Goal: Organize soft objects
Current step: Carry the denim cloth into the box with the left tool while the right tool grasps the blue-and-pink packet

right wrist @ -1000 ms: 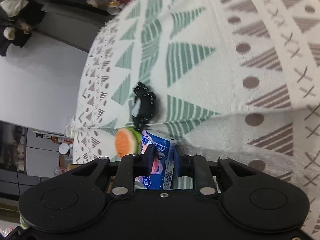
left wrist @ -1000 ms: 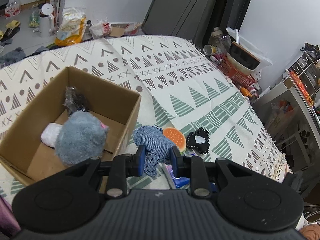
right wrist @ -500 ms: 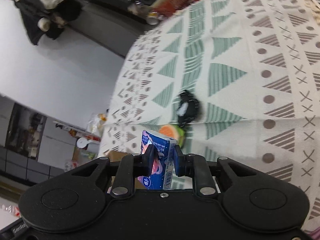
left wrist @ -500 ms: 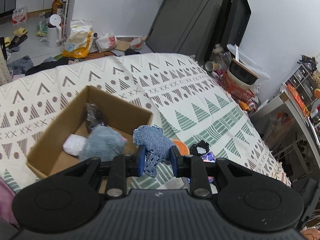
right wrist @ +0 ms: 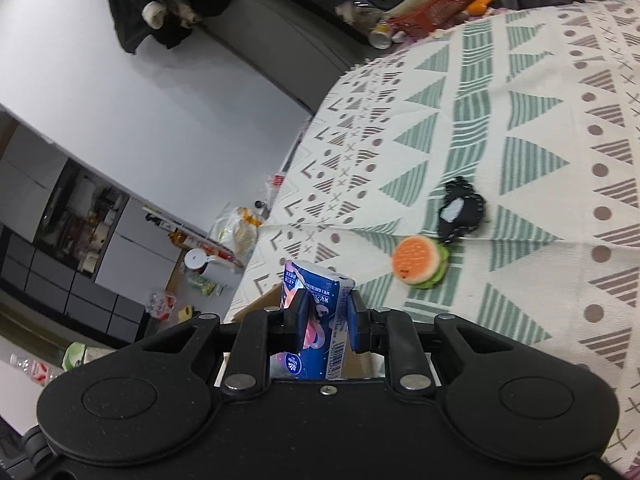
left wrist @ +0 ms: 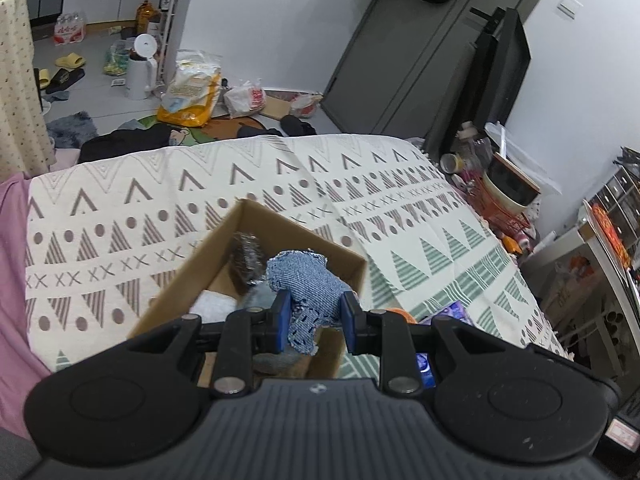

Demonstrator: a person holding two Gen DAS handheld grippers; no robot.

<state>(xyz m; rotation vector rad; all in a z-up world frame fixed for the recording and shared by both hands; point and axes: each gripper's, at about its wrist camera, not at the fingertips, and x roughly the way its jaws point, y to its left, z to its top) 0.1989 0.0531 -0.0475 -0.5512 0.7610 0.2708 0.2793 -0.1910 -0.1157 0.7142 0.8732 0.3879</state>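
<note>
My left gripper (left wrist: 314, 316) is shut on a blue denim soft toy (left wrist: 306, 284), held up over the open cardboard box (left wrist: 256, 216) on the patterned bed cover. Inside the box lie a dark sparkly item (left wrist: 246, 260), a white soft piece (left wrist: 214, 304) and a grey plush, mostly hidden behind the toy. My right gripper (right wrist: 326, 314) is shut on a blue tissue pack (right wrist: 318, 308), lifted above the bed. A burger-shaped toy (right wrist: 418, 262) and a black-and-white pouch (right wrist: 460, 210) lie on the cover ahead of it. The box edge (right wrist: 260, 304) shows just behind the pack.
The bed cover (left wrist: 120, 208) stretches left and far of the box. A red basket with a pot (left wrist: 506, 200) and clutter stands at the bed's far right corner. Bags, a kettle (left wrist: 140, 64) and slippers litter the floor beyond. A shelf (left wrist: 612, 240) stands on the right.
Both grippers have risen. The left one has carried the denim toy from beside the box to above its opening. The right one has lifted the tissue pack off the cover and tilted.
</note>
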